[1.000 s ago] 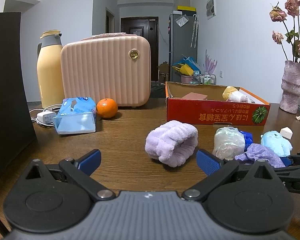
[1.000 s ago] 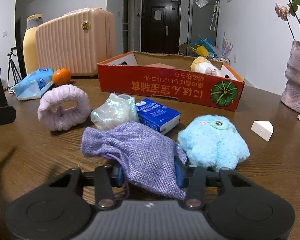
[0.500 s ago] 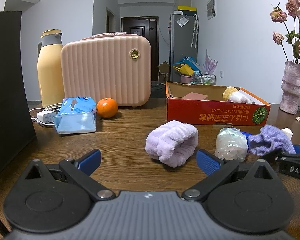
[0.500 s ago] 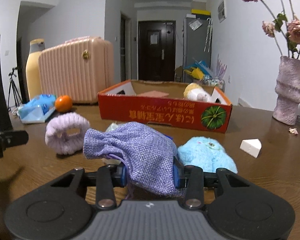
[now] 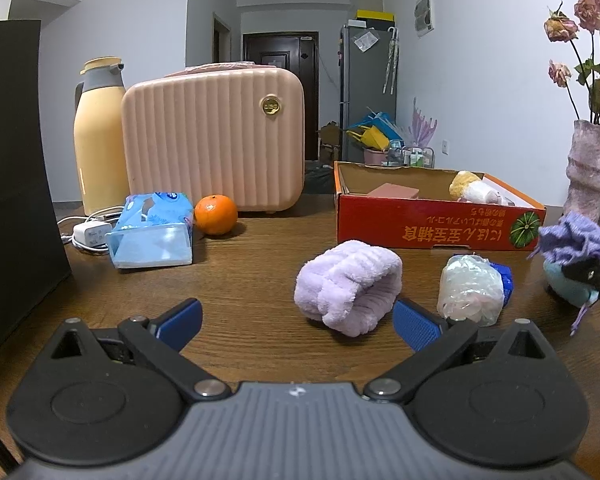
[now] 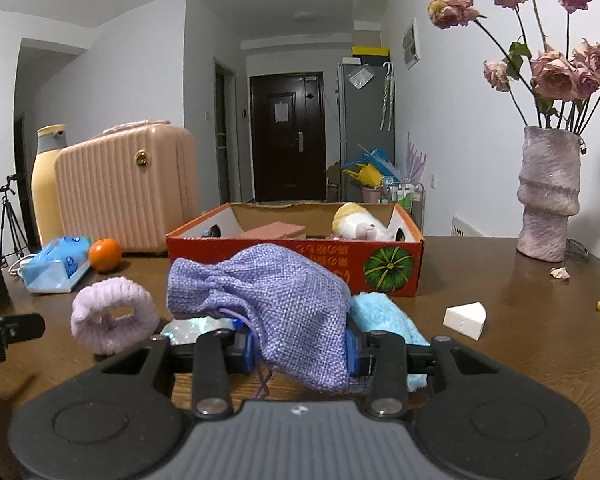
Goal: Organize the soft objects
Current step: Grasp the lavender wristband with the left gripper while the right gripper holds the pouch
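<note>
My right gripper (image 6: 300,354) is shut on a purple woven drawstring pouch (image 6: 268,300), held off the table in front of the red cardboard box (image 6: 384,266); the same pouch (image 5: 576,240) shows at the far right of the left wrist view. A light blue plush toy (image 6: 384,316) lies just behind the pouch. My left gripper (image 5: 296,322) stands open and low over the table, with a lilac fluffy band (image 5: 350,286) just beyond its right finger. A clear crinkly bag (image 5: 470,290) sits next to a blue packet (image 5: 504,278). The box holds a white and yellow plush (image 6: 358,224) and a pink block (image 6: 278,232).
On the left stand a pink ribbed case (image 5: 214,146), a yellow jug (image 5: 98,142), a blue tissue pack (image 5: 154,230), an orange (image 5: 216,214) and a white charger (image 5: 92,234). A vase of dried roses (image 6: 548,194) and a white wedge (image 6: 464,318) are on the right.
My right gripper has lifted the purple pouch off the table and tilted up, toward the red box. The left gripper and the lilac band have stayed put.
</note>
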The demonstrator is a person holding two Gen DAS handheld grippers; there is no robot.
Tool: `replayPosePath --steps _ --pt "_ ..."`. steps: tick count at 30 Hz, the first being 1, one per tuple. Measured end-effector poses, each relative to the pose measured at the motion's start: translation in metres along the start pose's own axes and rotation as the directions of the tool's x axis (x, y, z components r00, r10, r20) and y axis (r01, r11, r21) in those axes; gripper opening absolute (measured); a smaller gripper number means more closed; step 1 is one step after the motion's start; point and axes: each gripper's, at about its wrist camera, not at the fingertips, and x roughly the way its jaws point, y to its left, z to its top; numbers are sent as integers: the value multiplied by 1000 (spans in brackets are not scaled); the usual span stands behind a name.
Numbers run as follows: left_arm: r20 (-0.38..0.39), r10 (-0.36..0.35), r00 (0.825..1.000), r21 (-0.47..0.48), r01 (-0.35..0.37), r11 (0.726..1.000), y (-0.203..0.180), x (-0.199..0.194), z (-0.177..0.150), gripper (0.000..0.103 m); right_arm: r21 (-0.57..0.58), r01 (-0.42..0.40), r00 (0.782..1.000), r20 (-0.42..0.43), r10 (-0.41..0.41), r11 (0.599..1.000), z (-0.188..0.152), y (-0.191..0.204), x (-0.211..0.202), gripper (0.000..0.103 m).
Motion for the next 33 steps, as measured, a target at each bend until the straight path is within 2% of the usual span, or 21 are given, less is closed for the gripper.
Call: replayPosePath --steps 14,18,28,33 --pt "-2 -37 999 25 37 999 -6 24 4 103 1 62 997 45 -62 998 3 -23 6 39" --pt "-26 -50 998 38 51 998 -8 35 5 103 -1 82 996 48 -82 997 4 -29 9 39" --pt "-60 -79 995 51 82 995 -15 64 10 103 2 113 993 25 -113 994 4 -44 21 39" --pt "-82 -86 993 53 91 994 -18 83 16 103 11 103 995 14 -103 995 5 -49 25 39"
